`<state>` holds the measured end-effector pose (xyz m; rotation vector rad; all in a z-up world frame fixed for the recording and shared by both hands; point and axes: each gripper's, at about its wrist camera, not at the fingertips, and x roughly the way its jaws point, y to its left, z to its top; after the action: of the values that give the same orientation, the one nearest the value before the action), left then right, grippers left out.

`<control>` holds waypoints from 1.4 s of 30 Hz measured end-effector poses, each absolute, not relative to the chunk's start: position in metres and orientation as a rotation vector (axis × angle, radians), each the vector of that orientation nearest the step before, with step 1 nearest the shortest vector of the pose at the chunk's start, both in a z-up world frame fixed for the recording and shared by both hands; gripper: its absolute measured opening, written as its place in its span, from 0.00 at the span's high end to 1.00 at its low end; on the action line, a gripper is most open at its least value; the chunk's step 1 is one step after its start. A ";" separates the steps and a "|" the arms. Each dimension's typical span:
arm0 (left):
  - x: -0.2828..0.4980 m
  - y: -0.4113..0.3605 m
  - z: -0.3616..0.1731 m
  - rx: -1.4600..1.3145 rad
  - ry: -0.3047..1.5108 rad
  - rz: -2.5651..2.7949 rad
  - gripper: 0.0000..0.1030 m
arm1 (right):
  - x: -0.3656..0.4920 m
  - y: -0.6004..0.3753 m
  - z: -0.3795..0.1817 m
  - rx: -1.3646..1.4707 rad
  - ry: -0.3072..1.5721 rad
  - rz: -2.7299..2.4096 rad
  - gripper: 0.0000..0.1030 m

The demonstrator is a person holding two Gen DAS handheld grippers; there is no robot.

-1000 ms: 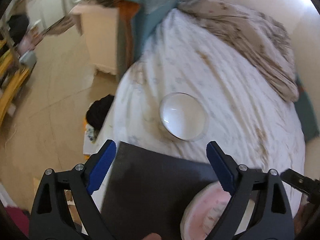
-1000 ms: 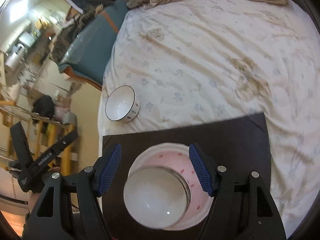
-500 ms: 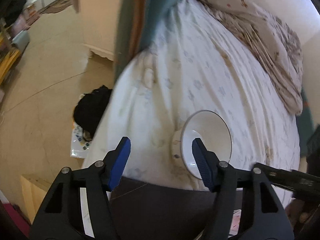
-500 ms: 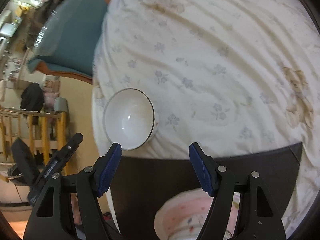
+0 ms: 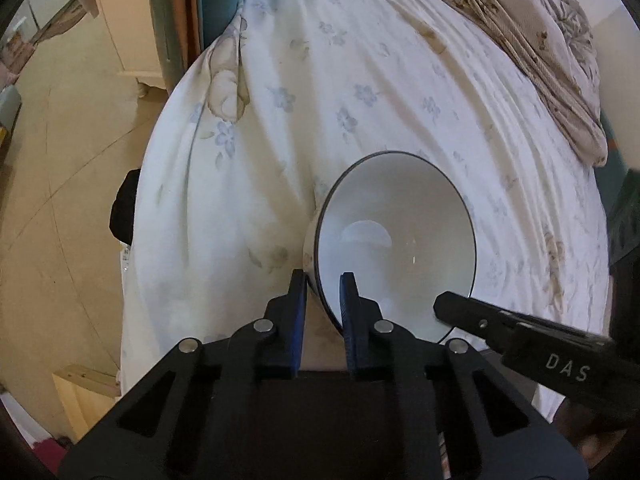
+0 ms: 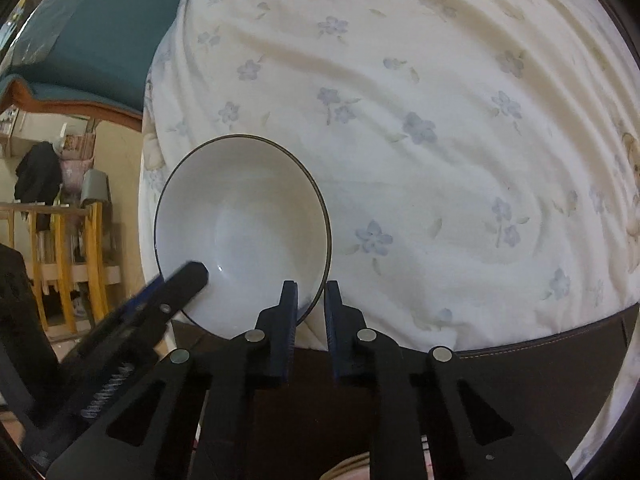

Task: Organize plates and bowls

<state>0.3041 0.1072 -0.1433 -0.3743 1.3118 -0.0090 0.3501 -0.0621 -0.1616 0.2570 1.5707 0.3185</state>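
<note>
White bowl (image 5: 394, 236) on the bed (image 5: 280, 112), just ahead of both tongs. Left tongs (image 5: 322, 292) closing astride the near rim, right tongs (image 6: 310, 296) closing on the rim further round. Two grips, probably to lift level off soft bedding onto the dark board (image 6: 540, 364) behind.
</note>
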 end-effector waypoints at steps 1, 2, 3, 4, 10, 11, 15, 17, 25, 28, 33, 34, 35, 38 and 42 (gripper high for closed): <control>0.303 0.106 -0.142 -0.355 1.316 -0.010 0.87 | 0.350 -0.062 -0.161 0.257 1.568 0.321 0.86; 0.302 0.103 -0.139 -0.333 1.319 -0.010 0.87 | 0.350 -0.061 -0.160 0.249 1.563 0.323 0.86; 0.301 0.102 -0.137 -0.319 1.318 -0.008 0.87 | 0.349 -0.060 -0.159 0.238 1.557 0.325 0.87; 0.299 0.102 -0.134 -0.315 1.315 -0.004 0.87 | 0.347 -0.058 -0.157 0.227 1.545 0.328 0.87; 0.289 0.097 -0.116 -0.285 1.302 -0.002 0.88 | 0.334 -0.060 -0.139 0.242 1.493 0.349 0.86; 0.287 0.094 -0.111 -0.275 1.296 -0.008 0.88 | 0.329 -0.064 -0.135 0.251 1.491 0.355 0.86; 0.275 0.077 -0.092 -0.202 1.259 -0.040 0.88 | 0.314 -0.073 -0.120 0.261 1.464 0.358 0.86; 0.266 0.069 -0.078 -0.176 1.239 -0.062 0.87 | 0.306 -0.081 -0.110 0.270 1.448 0.358 0.86; 0.222 0.027 -0.028 -0.116 1.152 -0.138 0.87 | 0.260 -0.123 -0.055 0.294 1.351 0.391 0.86; 0.202 0.014 -0.015 -0.118 1.131 -0.173 0.87 | 0.239 -0.140 -0.037 0.295 1.323 0.400 0.86; 0.169 -0.012 -0.004 -0.091 1.104 -0.182 0.87 | 0.205 -0.164 -0.018 0.301 1.291 0.413 0.86; 0.162 -0.018 -0.004 -0.085 1.103 -0.177 0.87 | 0.196 -0.168 -0.015 0.297 1.284 0.413 0.86; 0.156 -0.021 -0.004 -0.083 1.104 -0.175 0.87 | 0.191 -0.171 -0.013 0.297 1.282 0.412 0.86; 0.141 -0.031 -0.005 -0.079 1.110 -0.188 0.87 | 0.172 -0.180 -0.010 0.272 1.279 0.400 0.86; 0.121 -0.042 -0.001 -0.056 1.093 -0.230 0.87 | 0.151 -0.196 -0.013 0.287 1.279 0.403 0.86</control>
<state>0.1213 -0.0420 -0.0014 -0.0563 1.0929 -0.2296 0.1507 -0.1956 -0.0133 0.2874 1.2794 0.4031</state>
